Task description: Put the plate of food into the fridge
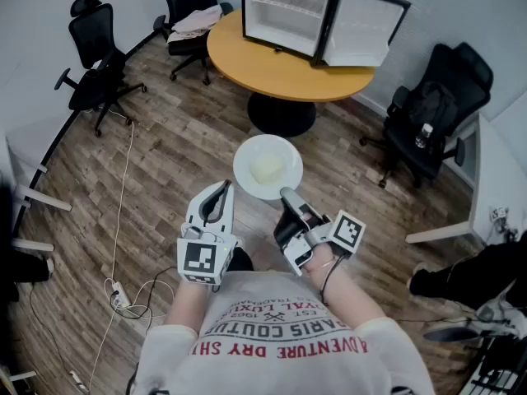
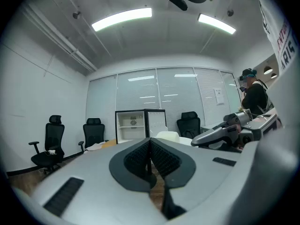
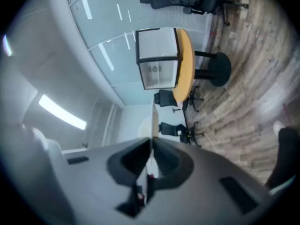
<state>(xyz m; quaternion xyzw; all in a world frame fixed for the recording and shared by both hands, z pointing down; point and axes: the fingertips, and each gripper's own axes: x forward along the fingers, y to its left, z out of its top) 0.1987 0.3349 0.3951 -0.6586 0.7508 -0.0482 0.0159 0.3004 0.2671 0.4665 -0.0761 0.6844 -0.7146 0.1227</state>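
White plate (image 1: 244,161) of food (image 1: 268,169) held in mid-air, fridge (image 1: 284,11) open ahead
The right gripper (image 1: 288,196) has its jaws pinched on the plate's near rim at frame centre; the left gripper (image 1: 221,189), lower left of it, has its jaws together and empty. The fridge stands door-open on the round worktop (image 1: 280,71) at the top

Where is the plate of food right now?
Head view, centre: the plate of food is clamped by its near rim in the right gripper, over the floor, short of the round table with the open fridge.
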